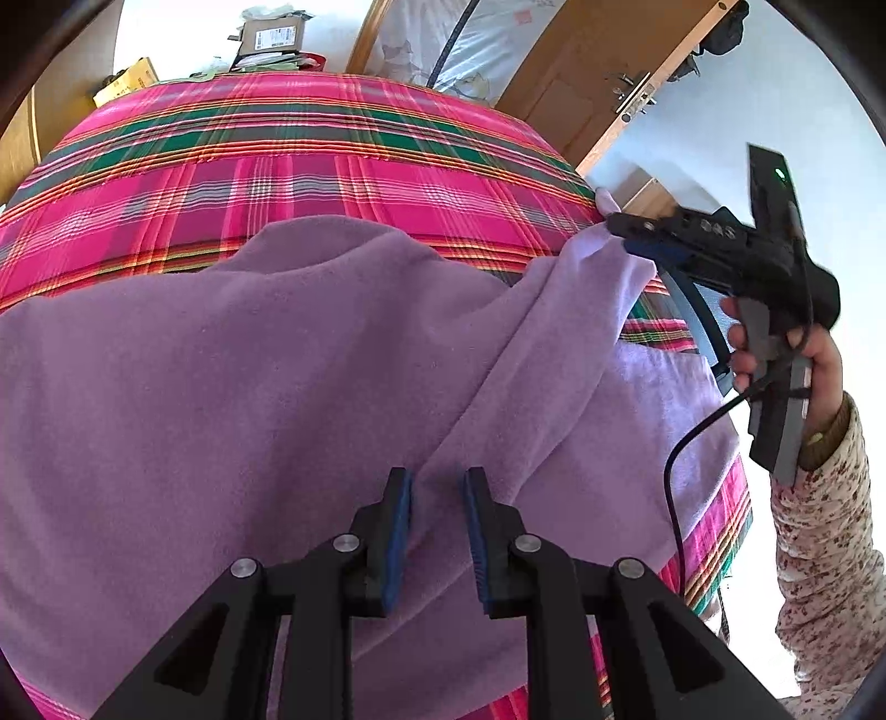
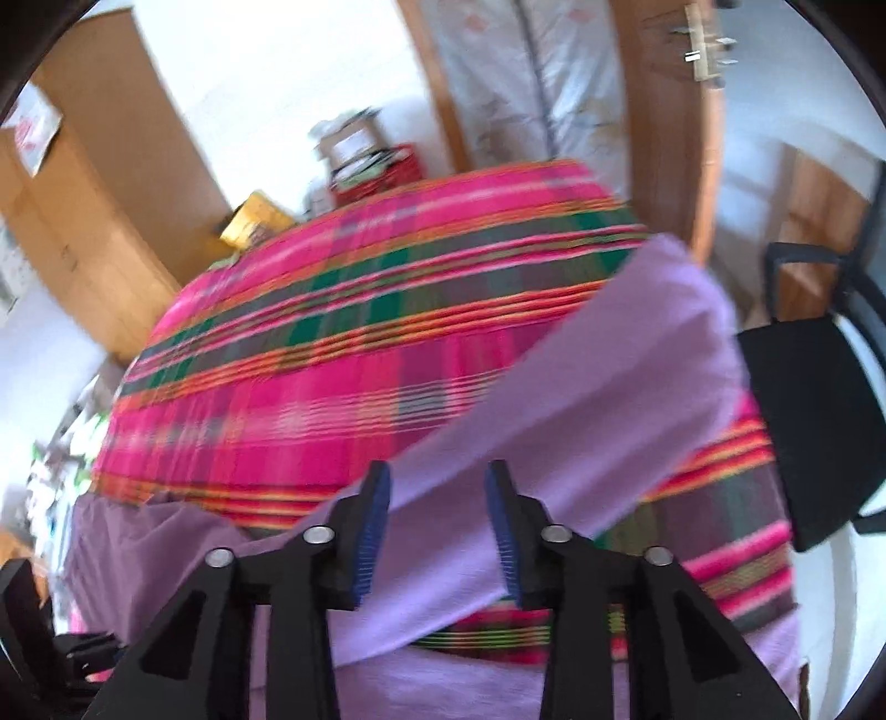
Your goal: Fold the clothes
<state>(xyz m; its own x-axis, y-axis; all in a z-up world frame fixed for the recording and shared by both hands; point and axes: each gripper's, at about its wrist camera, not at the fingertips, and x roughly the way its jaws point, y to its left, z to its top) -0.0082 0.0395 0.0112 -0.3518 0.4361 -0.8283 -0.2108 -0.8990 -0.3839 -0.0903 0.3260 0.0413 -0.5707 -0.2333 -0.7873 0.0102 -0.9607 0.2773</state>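
A lilac fleece garment (image 1: 249, 360) lies spread over a pink and green plaid cloth (image 1: 277, 166). My left gripper (image 1: 437, 487) hovers open just above the garment's near part, with a raised fold running up between its fingers. One sleeve (image 1: 587, 288) rises off the cloth toward my right gripper (image 1: 620, 232) at the right edge. In the right wrist view, which is blurred, that sleeve (image 2: 581, 376) passes between the wide-apart fingers of my right gripper (image 2: 437, 482), which stands open. The sleeve's end (image 2: 686, 282) reaches past the fingertips.
A person's hand (image 1: 819, 354) in a flowered sleeve holds the right gripper, and a black cable (image 1: 673, 471) hangs from it. A black chair (image 2: 819, 415) stands at the right edge. Boxes (image 1: 271, 39) and a wooden door (image 1: 581, 72) lie behind the far side.
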